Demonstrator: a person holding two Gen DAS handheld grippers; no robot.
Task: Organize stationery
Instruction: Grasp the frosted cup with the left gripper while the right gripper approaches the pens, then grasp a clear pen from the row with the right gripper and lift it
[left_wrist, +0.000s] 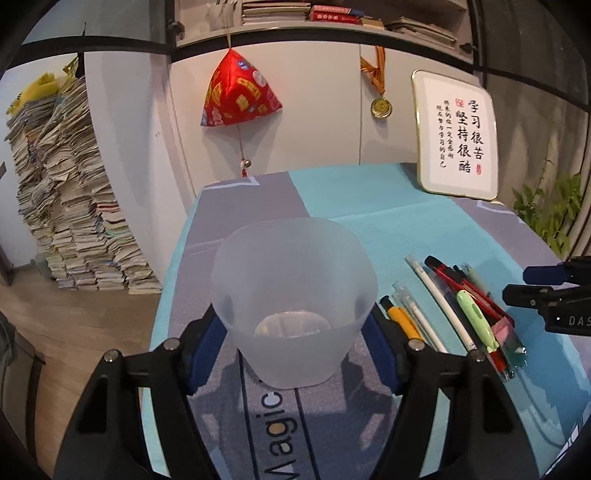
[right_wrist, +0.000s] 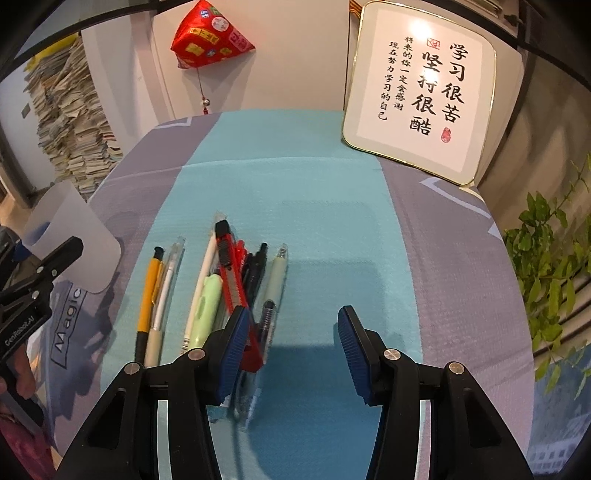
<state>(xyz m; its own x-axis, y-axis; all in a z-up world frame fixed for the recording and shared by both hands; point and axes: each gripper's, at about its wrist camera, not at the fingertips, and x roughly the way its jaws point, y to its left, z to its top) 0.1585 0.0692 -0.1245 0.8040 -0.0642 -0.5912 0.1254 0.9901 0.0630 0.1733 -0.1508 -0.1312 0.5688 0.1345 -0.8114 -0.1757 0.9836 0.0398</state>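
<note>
A frosted translucent cup (left_wrist: 295, 295) stands upright and empty on the desk mat; it also shows at the left in the right wrist view (right_wrist: 79, 236). My left gripper (left_wrist: 295, 343) is shut on the cup, its blue pads pressed on both sides. Several pens lie in a row on the teal mat, with a yellow pen (right_wrist: 149, 291), a green pen (right_wrist: 207, 306) and a red utility knife (right_wrist: 232, 280). My right gripper (right_wrist: 291, 350) is open and empty just above the mat, its left pad beside the knife.
A framed calligraphy board (right_wrist: 421, 88) leans at the back right of the desk. A red pyramid ornament (left_wrist: 240, 92) and a medal (left_wrist: 381, 107) hang on the wall. A green plant (right_wrist: 546, 266) is right of the desk. Stacked books (left_wrist: 70, 206) stand on the floor left.
</note>
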